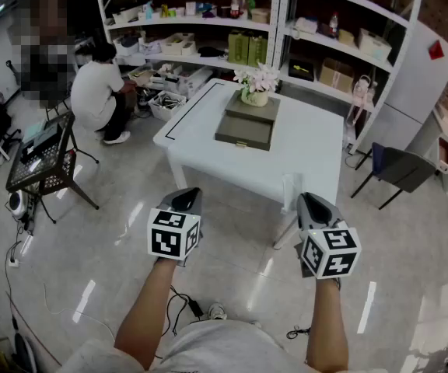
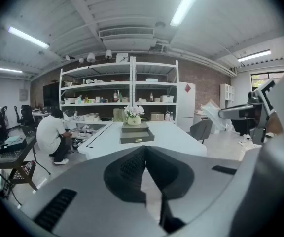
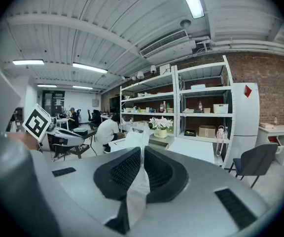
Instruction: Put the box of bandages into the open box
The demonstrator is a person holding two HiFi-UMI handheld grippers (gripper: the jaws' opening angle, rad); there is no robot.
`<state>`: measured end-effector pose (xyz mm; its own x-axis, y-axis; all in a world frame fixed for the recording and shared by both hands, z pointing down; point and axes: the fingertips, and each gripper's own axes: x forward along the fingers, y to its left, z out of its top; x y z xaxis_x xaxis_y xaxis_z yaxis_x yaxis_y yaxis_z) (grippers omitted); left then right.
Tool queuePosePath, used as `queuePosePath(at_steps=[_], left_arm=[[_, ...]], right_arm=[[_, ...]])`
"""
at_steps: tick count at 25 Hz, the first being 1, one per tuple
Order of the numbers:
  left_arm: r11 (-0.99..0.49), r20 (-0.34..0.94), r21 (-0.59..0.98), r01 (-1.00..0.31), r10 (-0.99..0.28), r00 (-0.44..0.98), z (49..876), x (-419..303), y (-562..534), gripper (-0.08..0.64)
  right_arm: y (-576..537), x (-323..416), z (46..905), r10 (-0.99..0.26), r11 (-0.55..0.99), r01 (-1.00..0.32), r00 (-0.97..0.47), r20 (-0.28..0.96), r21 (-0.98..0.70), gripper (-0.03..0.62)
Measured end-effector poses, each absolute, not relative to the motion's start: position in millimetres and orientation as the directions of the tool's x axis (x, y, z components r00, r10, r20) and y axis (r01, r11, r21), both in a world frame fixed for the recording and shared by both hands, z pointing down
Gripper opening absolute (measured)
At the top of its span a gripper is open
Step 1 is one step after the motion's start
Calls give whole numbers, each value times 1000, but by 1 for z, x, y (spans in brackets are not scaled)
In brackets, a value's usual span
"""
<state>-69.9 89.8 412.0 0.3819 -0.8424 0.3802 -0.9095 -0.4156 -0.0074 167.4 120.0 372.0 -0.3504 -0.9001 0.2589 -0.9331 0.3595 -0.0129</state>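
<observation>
A flat dark grey box (image 1: 245, 127), its drawer pulled open toward me, lies on the white table (image 1: 309, 150); it also shows in the left gripper view (image 2: 136, 135). Behind it a pot of pale flowers (image 1: 255, 84) stands on the box's rear part. I cannot make out a box of bandages in any view. My left gripper (image 1: 187, 197) and right gripper (image 1: 306, 202) hang over the floor short of the table's near edge. Seen from its own camera, the left gripper (image 2: 145, 149) has its jaws together with nothing between them, and the right gripper (image 3: 142, 151) is likewise.
A person (image 1: 99, 92) crouches by the floor clutter at the foot of the white shelves (image 1: 286, 22). A black wire cart (image 1: 41, 162) stands at the left, a grey chair (image 1: 399, 169) at the right. Cables (image 1: 185, 305) lie on the floor near my feet.
</observation>
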Motion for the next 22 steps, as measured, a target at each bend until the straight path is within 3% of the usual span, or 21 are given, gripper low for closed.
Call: queuePosePath(at_steps=[22], left_arm=[[-464,384,7,-886,-817,431,422,-94,40,6]], right_arm=[[81,139,378,-908,325,-946,-312,278,-1,31]])
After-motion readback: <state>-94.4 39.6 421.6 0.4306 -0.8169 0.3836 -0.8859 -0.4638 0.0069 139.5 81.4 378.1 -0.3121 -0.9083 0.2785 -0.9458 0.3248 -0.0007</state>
